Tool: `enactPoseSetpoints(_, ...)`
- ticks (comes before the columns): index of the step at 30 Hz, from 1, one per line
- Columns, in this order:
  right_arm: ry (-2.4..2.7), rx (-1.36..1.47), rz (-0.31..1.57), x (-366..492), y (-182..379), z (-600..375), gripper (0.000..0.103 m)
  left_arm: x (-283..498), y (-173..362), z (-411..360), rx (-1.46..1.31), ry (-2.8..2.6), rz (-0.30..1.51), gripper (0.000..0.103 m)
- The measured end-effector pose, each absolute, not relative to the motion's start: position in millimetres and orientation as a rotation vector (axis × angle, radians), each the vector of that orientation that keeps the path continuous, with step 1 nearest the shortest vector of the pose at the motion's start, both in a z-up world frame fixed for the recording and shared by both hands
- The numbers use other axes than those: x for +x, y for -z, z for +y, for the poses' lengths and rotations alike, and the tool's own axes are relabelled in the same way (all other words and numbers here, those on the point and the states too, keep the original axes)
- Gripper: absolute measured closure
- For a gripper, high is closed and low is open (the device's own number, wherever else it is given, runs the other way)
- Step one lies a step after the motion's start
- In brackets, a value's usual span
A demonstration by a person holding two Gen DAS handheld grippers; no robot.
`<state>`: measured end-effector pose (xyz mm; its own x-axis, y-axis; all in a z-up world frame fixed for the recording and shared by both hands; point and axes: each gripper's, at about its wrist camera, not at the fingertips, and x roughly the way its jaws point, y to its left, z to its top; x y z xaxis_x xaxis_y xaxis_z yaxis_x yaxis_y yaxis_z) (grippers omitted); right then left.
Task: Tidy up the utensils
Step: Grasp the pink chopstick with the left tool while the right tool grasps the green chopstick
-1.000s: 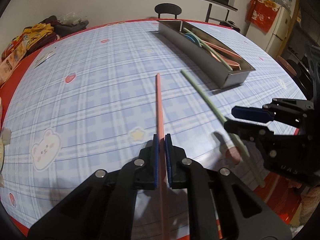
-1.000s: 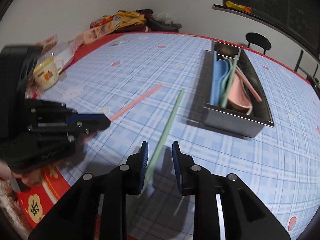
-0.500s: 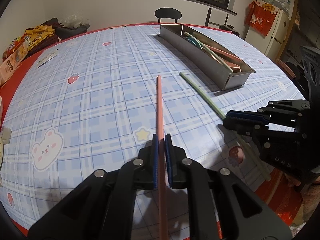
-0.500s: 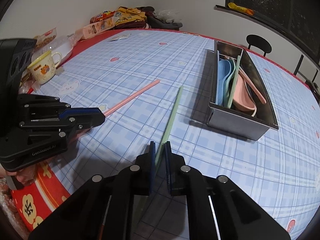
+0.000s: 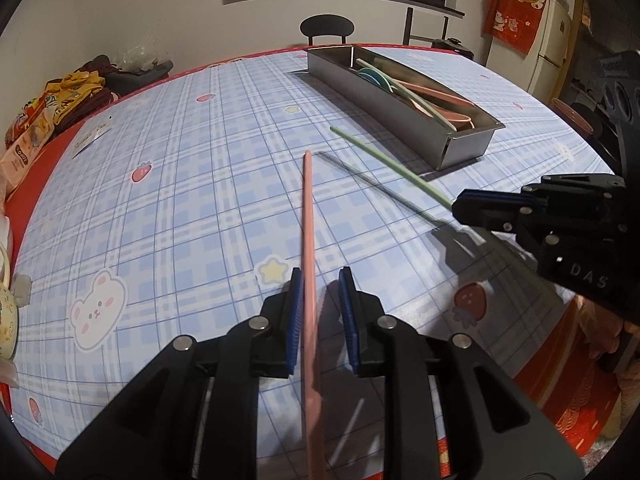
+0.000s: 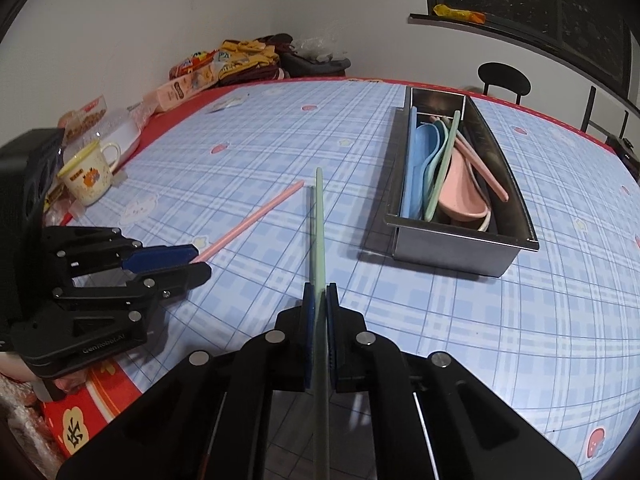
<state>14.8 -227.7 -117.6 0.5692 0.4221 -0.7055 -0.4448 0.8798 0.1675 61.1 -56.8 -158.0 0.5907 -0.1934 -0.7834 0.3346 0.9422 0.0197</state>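
Note:
A pink chopstick [image 5: 307,220] runs between the jaws of my left gripper [image 5: 320,280], its far tip on the checked tablecloth. Those jaws are opening; the stick lies close to the left pad [image 5: 295,312] and the right pad stands clear of it. My right gripper [image 6: 319,292] is shut on a green chopstick [image 6: 319,232], which hangs a little above the cloth with its shadow beside it. In the left wrist view that green chopstick [image 5: 384,160] points toward the metal tray [image 5: 380,96]. The tray [image 6: 452,252] holds blue, green and pink spoons and chopsticks.
A yellow-rimmed mug [image 6: 86,176] and snack packets [image 6: 192,80] crowd the table's left side. A black chair [image 5: 328,28] stands behind the far edge, a fridge [image 5: 556,48] at the far right. The red table rim runs close under both grippers.
My right jaws have closed on the green chopstick and raised it off the cloth. My left jaws, shut on the pink chopstick before, have parted.

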Motion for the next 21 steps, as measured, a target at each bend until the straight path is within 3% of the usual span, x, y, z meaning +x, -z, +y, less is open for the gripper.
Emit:
enactPoseSetpoints(8, -0.505, -0.005, 0.806, 13.9, 116.1, -231.8, 0.097, 60.3, 158.3, -59.1, 0.181, 0.305, 0.885, 0.081)
enactPoseSetpoints(11, -0.505, 0.007, 0.803, 14.0, 115.6, -234.0, 0.097, 61.7, 158.1, -55.2, 0.161, 0.286, 0.887, 0.093)
enactPoseSetpoints(21, -0.504, 0.037, 0.792, 13.6, 113.9, -239.7, 0.097, 60.3, 151.7, -29.5, 0.006, 0.323, 0.860, 0.093)
